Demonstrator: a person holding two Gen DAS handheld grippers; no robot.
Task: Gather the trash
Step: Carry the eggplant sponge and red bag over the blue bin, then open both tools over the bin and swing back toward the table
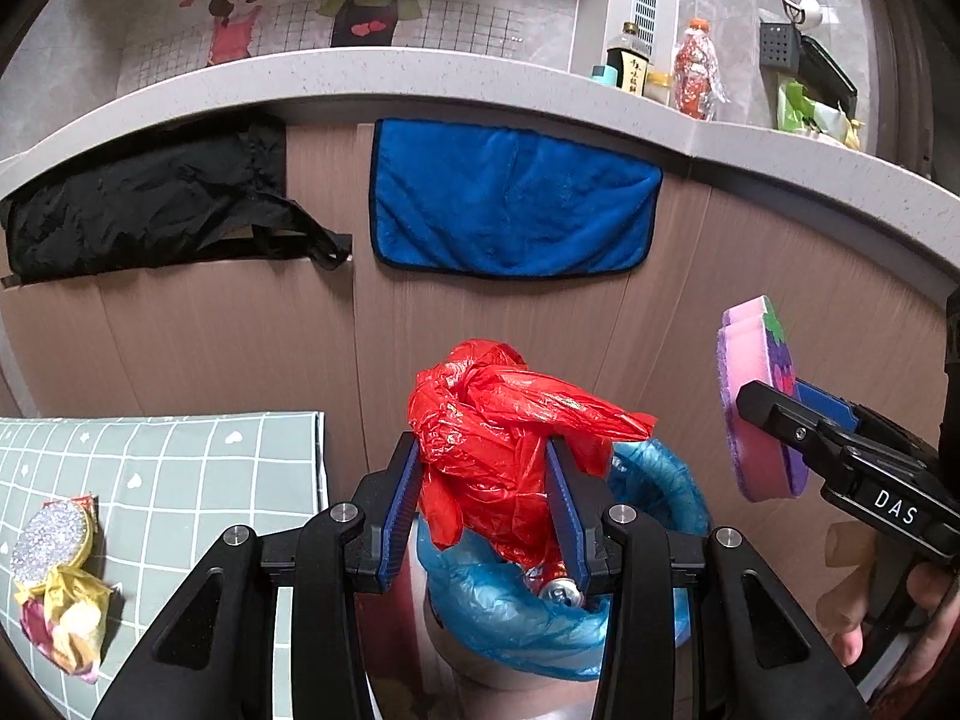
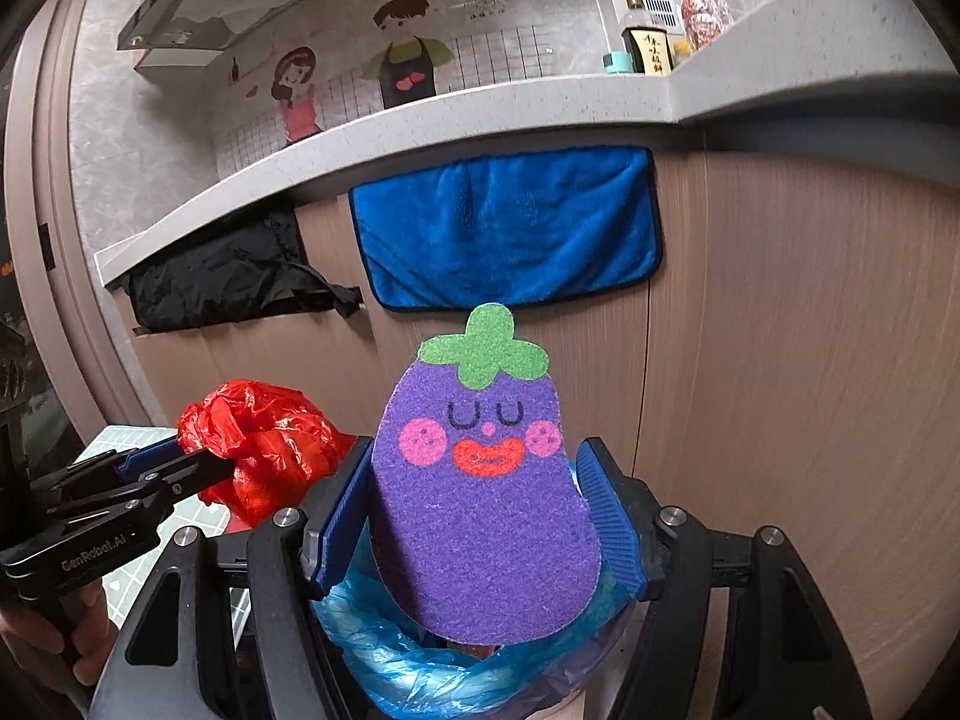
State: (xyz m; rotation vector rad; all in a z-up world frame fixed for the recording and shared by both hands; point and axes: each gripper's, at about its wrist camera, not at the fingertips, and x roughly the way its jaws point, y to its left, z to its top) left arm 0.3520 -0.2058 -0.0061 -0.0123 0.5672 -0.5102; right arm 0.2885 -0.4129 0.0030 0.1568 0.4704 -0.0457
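I take the blue-plastic-lined waste bin (image 1: 516,612) as my landmark, and both of my tools are loaded and gathered over it. My left gripper (image 1: 487,498) has its blue-padded jaws closed onto a crumpled red plastic bag (image 1: 504,438), which bulges out above and below the pads and hangs directly above the bin's mouth, where the top of a metal can (image 1: 558,591) already lies inside the liner. My right gripper (image 2: 480,516) is closed on a purple eggplant-shaped scouring sponge with a green stem and a smiling face (image 2: 486,480), held upright by its edges, with the jaws set about as wide as the sponge; it sits above the bin's rim (image 2: 420,666), on the side away from the red bag. I judge this to be the drop step: both pieces look ready to go in. Next I would open the left jaws so the bag falls, watching that the light film does not cling to the pads or catch on the rim, then bring the sponge further over the opening and release it. More rubbish waits on the green checked tablecloth (image 1: 180,480) beside the bin: a round silver scrubber (image 1: 51,534) and a crumpled yellow wrapper (image 1: 66,618) just beside it.
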